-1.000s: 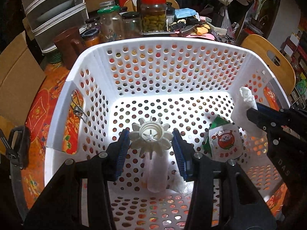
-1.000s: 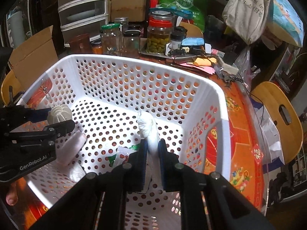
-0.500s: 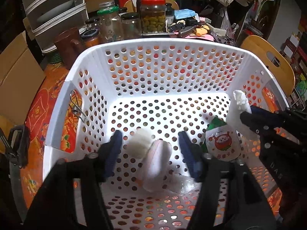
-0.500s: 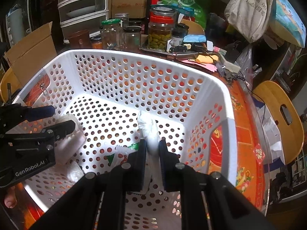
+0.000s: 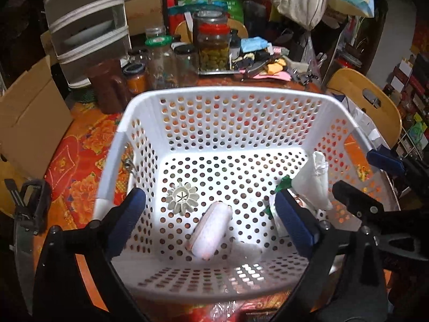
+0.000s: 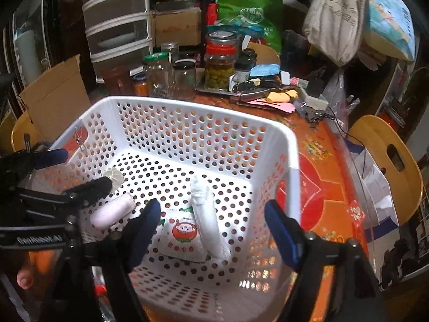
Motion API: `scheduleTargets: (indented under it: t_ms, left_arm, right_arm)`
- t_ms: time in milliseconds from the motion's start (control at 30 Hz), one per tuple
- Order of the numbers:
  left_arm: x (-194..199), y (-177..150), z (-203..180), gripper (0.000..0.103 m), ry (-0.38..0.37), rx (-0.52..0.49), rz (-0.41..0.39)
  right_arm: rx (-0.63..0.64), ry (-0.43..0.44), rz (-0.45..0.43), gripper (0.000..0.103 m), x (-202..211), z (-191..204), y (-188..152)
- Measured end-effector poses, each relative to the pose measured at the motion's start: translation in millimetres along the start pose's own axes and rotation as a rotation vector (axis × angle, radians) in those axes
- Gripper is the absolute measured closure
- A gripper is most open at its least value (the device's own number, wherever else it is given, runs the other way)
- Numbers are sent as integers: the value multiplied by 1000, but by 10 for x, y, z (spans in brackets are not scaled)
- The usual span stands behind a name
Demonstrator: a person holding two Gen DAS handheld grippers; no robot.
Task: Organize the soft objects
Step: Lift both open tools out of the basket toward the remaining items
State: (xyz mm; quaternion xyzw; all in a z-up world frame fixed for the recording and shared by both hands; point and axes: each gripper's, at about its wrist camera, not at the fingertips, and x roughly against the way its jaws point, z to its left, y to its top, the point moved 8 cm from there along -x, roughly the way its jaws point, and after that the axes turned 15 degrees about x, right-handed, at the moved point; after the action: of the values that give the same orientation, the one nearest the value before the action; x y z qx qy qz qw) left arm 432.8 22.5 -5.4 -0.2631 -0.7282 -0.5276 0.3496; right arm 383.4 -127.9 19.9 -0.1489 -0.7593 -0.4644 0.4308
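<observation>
Basket (image 5: 214, 94): holds flower piece (image 5: 182, 198), pink roll (image 5: 210, 234), white bundle (image 6: 205, 216), snack packet (image 6: 185, 237).
Left tongs (image 5: 211, 221): spread, empty.
Right tongs (image 6: 214, 230): spread, empty.
Progress: four items in; remainder unclear.

In your left wrist view, the left gripper's (image 5: 211, 217) right finger (image 5: 293, 221) covers most of the printed snack packet (image 5: 276, 212) in the white basket (image 5: 228, 92). The packet's small print (image 6: 183, 249) is too fine to read from your right wrist. Beside the basket, the cardboard box (image 5: 25, 123) runs off the frame edge. Jar (image 6: 218, 61) labels behind the basket are unreadable.
</observation>
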Motion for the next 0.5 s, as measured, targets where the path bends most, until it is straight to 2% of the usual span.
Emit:
scheduleTargets:
  t_ms: [167,500]
  left_arm:
    - [327,-27,-30,1,-12,-27,-52]
    - [939,-172,52,0,-7,-75,-156]
  right_arm:
    - [-14,-5,-33,15,219,-27,-82]
    - [-9,-10,-106,4,659,48,-216]
